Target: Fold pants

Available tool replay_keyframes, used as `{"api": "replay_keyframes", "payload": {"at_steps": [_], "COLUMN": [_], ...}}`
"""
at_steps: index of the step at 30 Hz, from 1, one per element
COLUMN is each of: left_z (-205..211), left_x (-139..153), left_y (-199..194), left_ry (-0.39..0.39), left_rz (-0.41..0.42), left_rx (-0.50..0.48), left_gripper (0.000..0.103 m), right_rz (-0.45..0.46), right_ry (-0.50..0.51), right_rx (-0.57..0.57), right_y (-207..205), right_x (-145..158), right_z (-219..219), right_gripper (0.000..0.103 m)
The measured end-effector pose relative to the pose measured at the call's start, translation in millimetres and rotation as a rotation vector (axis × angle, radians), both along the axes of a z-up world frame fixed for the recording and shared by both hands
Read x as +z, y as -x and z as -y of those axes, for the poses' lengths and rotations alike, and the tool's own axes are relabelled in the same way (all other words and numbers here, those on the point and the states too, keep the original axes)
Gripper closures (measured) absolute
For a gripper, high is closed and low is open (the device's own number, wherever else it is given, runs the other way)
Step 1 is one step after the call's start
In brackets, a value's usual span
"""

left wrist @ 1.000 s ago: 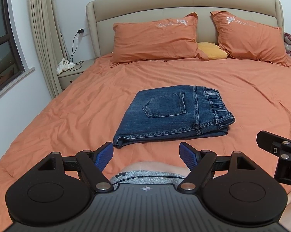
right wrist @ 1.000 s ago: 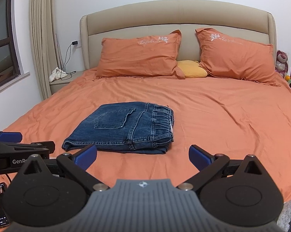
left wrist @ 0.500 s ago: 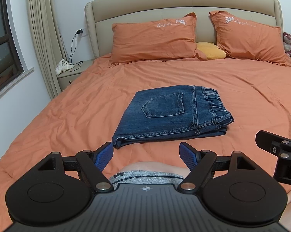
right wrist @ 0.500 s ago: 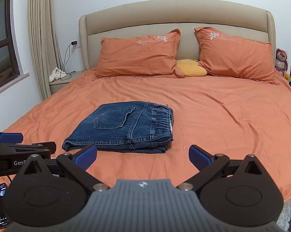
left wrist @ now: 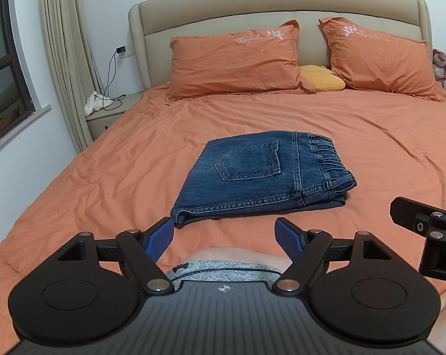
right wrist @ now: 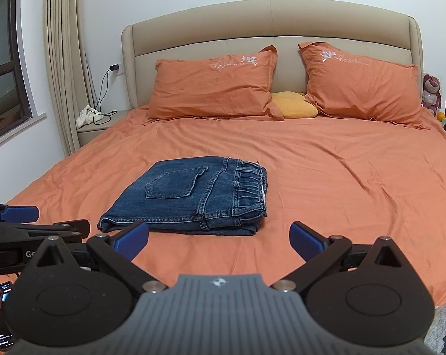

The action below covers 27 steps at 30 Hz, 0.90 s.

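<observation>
Blue denim pants (left wrist: 261, 177) (right wrist: 190, 196) lie folded into a flat rectangle on the orange bed (left wrist: 104, 177), back pocket up and waistband to the right. My left gripper (left wrist: 224, 238) is open and empty, held back from the near edge of the pants. My right gripper (right wrist: 220, 241) is open too, with nothing between its blue pads, also short of the pants. Each gripper shows at the side of the other's view. A person's waist (left wrist: 228, 261) shows under the left gripper.
Two orange pillows (right wrist: 214, 85) (right wrist: 362, 85) and a small yellow cushion (right wrist: 294, 108) lean on the beige headboard (right wrist: 270, 20). A nightstand (right wrist: 95, 124) with a cable and white cloth stands at the left by the curtain (right wrist: 66, 59). A phone (right wrist: 5, 291) shows at lower left.
Both views have shifted slightly; the pants lie as before and both grippers stay open.
</observation>
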<state>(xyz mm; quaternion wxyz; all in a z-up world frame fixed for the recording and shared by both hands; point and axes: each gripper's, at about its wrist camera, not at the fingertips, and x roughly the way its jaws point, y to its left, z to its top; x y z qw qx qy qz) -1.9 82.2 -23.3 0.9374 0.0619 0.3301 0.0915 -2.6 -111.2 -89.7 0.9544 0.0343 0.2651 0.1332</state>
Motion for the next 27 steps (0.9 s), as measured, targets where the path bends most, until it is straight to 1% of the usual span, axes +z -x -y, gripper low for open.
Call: {"api": "replay_keyframes", "payload": {"at_steps": [16,27], "left_z": [-0.9,-5.7], "left_x": [0.8,6.5], "left_y": [-0.5,-1.1], "left_ry": [-0.001,0.006], "left_rz": [0.001,0.011], "left_rx": [-0.005,-0.018], "left_gripper": [0.012,0.012], "right_rz": [-0.002,0.000], "right_ry": [0.001,0.006], "right_rx": [0.003,0.010], "right_y": [0.3,1.2], "right_x": [1.0,1.5], "right_z": [-0.2,-0.7], "right_gripper": [0.006,0.006]}}
